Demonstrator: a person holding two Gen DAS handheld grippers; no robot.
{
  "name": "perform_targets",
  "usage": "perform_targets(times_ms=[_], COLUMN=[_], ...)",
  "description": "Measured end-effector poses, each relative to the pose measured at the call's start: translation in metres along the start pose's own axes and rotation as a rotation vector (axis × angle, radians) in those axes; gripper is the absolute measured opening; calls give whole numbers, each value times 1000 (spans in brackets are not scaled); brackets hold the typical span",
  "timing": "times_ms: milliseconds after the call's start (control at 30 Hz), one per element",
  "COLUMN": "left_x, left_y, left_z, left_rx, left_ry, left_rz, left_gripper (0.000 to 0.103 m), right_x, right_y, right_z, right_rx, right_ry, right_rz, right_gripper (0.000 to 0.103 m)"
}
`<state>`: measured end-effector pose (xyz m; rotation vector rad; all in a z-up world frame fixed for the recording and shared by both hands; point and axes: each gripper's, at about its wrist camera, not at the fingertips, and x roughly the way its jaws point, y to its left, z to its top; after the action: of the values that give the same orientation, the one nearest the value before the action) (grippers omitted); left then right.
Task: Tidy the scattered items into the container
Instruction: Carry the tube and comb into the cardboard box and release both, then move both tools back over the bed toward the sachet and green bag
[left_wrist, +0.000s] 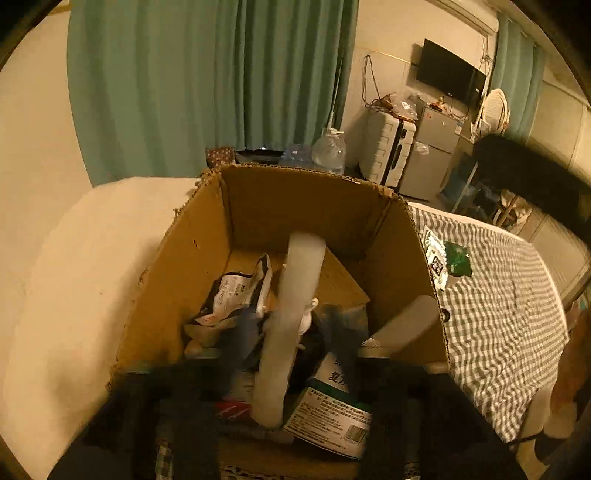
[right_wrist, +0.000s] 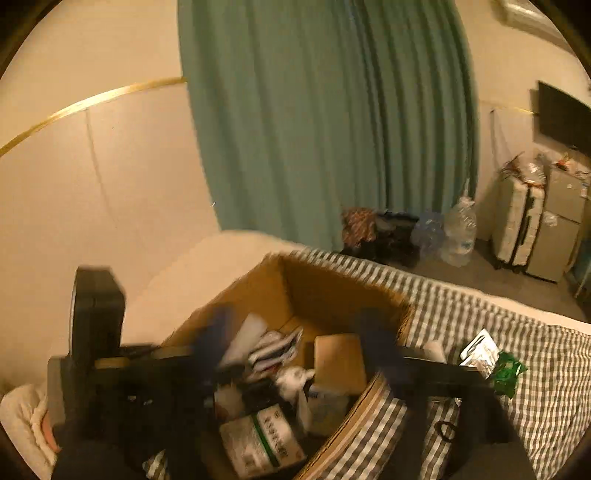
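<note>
An open cardboard box (left_wrist: 184, 266) stands on a bed with a grey checked cloth (left_wrist: 498, 314). It holds several items: a white and green medicine carton (left_wrist: 332, 417), a crumpled black and white packet (left_wrist: 236, 291) and a small brown carton (right_wrist: 340, 362). My left gripper (left_wrist: 290, 336) is open over the box, and a long white tube (left_wrist: 295, 295), blurred, stands between its fingers without touching them. My right gripper (right_wrist: 297, 339) is open above the same box (right_wrist: 295, 291) with nothing gripped. A green and white packet (left_wrist: 447, 258) (right_wrist: 491, 362) lies on the cloth to the right of the box.
A cream wall and a green curtain (left_wrist: 203, 92) rise behind the bed. On the floor beyond are a water jug (left_wrist: 330, 147), a white suitcase (left_wrist: 388, 147) and a small fridge (left_wrist: 432, 155). In the right wrist view the left tool's black body (right_wrist: 96, 314) rises at the left.
</note>
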<state>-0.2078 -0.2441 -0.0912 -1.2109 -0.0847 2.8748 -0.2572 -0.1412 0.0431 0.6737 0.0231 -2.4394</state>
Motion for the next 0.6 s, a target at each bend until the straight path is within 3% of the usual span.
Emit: perform_targets(times_ms=[33,300,500,600], left_x=[-4,-33,-71,-87], left_y=[-3,-24,-64,-92], left_z=[-2,0,3,-1], left_rx=[3,40,52,74], left_ry=[-17,-85,-144,-178], left_rz=[16,72,16,23], left_gripper=[85,90,98,99], right_x=[-3,-48,-103,-133], right_y=[-3,-7,-21,-37], right_z=[1,7,7,1], right_rx=[6,-55,-83,-68], right_ry=[-25,-57,-66,-77], right_rz=[-12,-154,-287,-330], right_gripper=[88,88,89,92])
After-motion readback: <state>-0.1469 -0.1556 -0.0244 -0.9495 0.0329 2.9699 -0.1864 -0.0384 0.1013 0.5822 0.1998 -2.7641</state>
